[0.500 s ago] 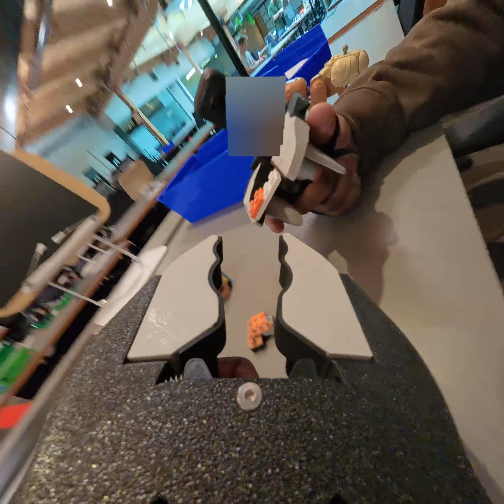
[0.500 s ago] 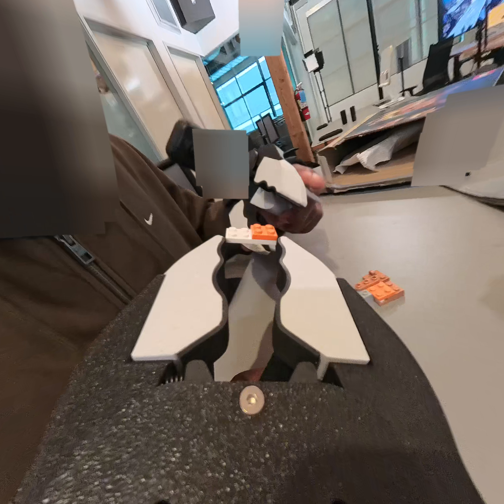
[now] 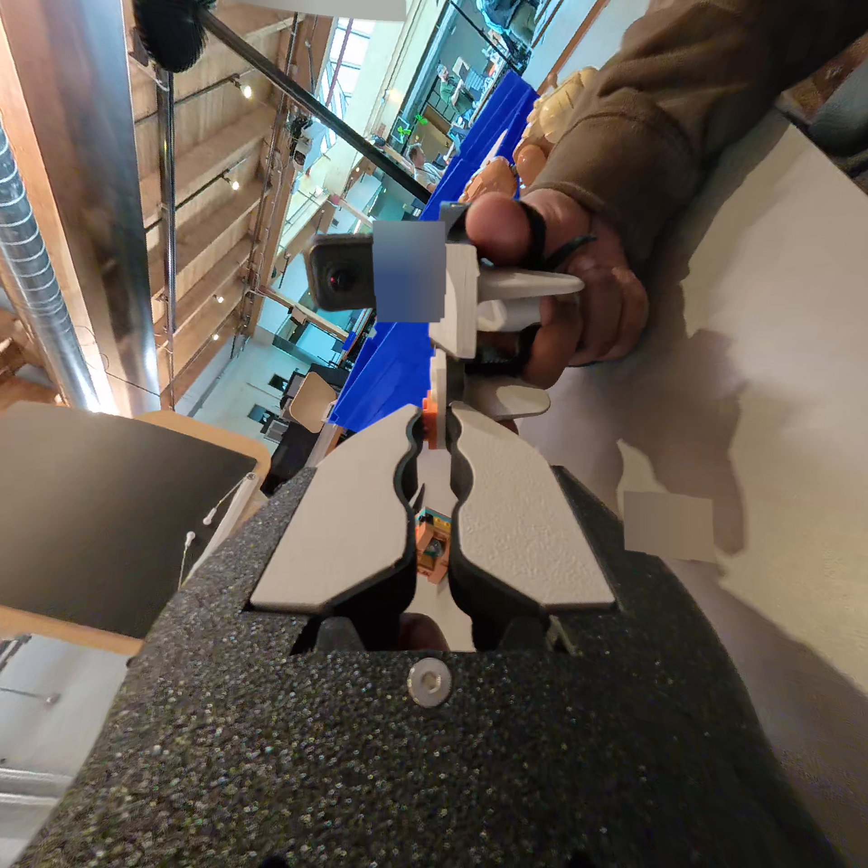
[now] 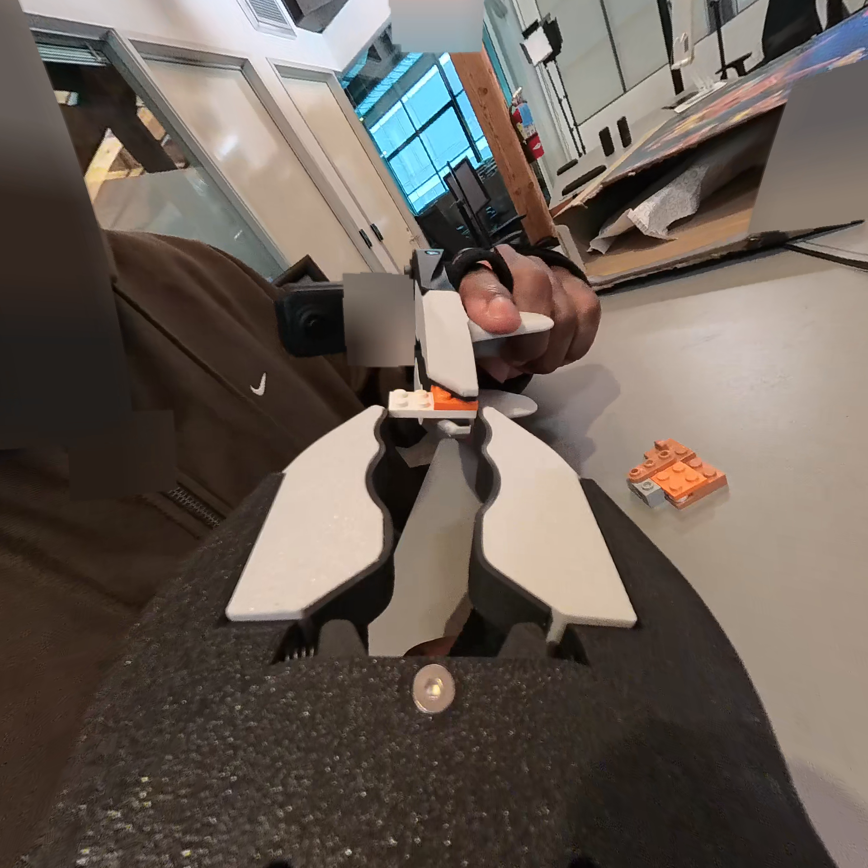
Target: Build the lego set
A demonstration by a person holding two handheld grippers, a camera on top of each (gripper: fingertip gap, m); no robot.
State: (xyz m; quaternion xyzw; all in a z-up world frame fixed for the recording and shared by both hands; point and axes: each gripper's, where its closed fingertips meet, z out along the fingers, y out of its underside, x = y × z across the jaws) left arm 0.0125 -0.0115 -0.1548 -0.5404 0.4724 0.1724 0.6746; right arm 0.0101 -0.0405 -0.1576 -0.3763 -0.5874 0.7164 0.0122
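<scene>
A small white plate with an orange brick on one end [image 4: 422, 407] is held in the air between both grippers. My right gripper [image 4: 432, 415] is shut on it, gripping it by its two ends. My left gripper [image 3: 434, 422] is shut on it too and sees it edge-on [image 3: 432, 425]. In the right wrist view the left gripper [image 4: 451, 394] comes down from above and pinches the orange end. An orange and grey lego assembly [image 4: 676, 479] lies on the grey table to the right. It also shows between my left fingers [image 3: 432, 545].
The grey table [image 4: 704, 357] stretches to the right. An open cardboard box [image 4: 657, 197] stands at its far edge. Blue bins [image 3: 375, 371] and a tan figure [image 3: 559, 103] sit beyond the hands. A brown sleeve [image 3: 657, 117] crosses the top right. The tips of both grippers are at nearly the same place.
My left gripper has risen from over the table to the right gripper and closed on the orange end of the plate. The right gripper still holds the plate.
</scene>
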